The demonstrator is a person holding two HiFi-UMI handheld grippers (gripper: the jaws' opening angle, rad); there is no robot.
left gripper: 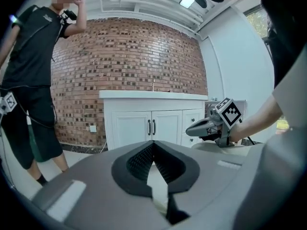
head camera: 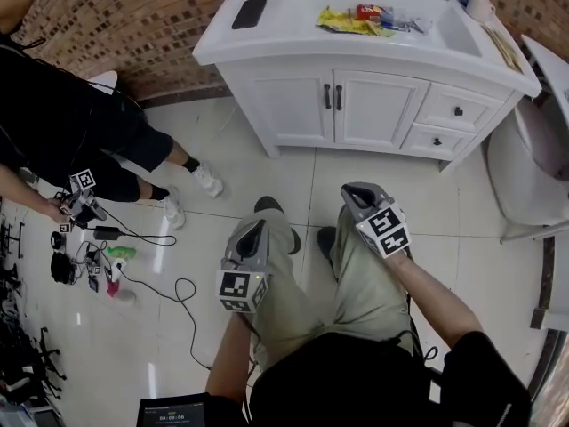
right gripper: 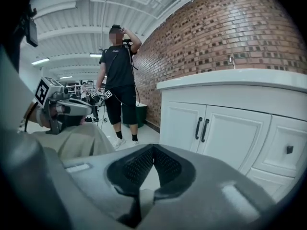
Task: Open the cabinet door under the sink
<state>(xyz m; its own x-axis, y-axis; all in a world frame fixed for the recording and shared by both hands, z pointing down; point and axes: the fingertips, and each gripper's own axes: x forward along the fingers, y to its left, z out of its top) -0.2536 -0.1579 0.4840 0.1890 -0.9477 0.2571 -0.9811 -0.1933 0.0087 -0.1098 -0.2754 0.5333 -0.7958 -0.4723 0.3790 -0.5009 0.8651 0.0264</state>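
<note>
The white sink cabinet (head camera: 293,105) stands ahead against the brick wall. Its two doors are closed, with a pair of dark vertical handles (head camera: 332,96) at the middle seam. The left gripper view shows the same handles (left gripper: 151,127), and the right gripper view shows these handles (right gripper: 201,128) too. My left gripper (head camera: 255,232) hovers over my left knee, well short of the cabinet. Its jaws are shut and empty (left gripper: 153,145). My right gripper (head camera: 354,192) is a little further forward over my right knee, also shut on nothing (right gripper: 153,147).
Two drawers (head camera: 449,123) sit right of the doors. A phone (head camera: 249,12) lies on the counter and snack packets (head camera: 364,18) in the basin. A toilet (head camera: 524,167) stands at the right. At the left is a person in black (head camera: 80,132), with cables and gear (head camera: 98,256) on the floor.
</note>
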